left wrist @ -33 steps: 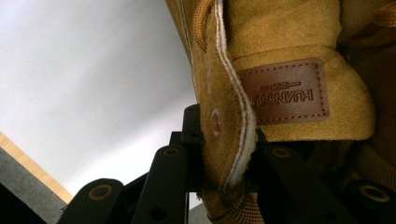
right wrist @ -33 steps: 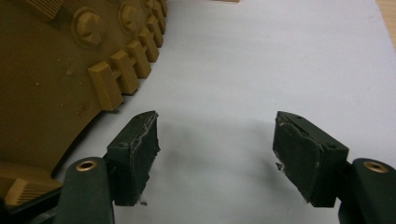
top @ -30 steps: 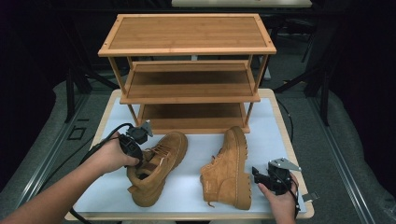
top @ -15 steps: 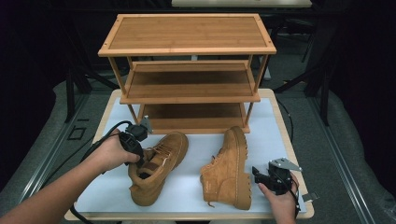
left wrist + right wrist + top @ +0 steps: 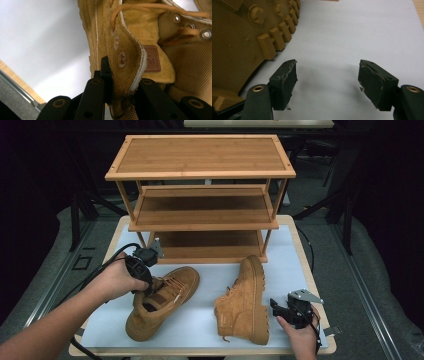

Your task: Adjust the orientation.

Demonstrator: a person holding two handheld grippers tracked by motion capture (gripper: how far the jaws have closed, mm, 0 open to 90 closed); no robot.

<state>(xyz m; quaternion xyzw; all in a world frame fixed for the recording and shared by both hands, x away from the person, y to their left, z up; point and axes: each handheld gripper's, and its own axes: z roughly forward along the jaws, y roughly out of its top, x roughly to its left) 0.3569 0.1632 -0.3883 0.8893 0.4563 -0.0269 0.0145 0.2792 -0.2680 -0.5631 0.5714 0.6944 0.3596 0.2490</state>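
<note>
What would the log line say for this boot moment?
left gripper: shut on left boot collar | right gripper: open, empty, beside right boot lying on its side | shoe rack: empty

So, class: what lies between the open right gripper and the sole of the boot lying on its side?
Nothing: in the right gripper view, bare white mat separates the right gripper from the boot's sole.

wooden rack (image 5: pixel 200 172) (three shelves), white table mat (image 5: pixel 200 320)

The desk (image 5: pixel 295 245) carries a white mat (image 5: pixel 200 320). On the mat lie two tan boots (image 5: pixel 165 295) (image 5: pixel 247 305), and a three-tier bamboo shoe rack (image 5: pixel 200 170) stands behind them.
</note>
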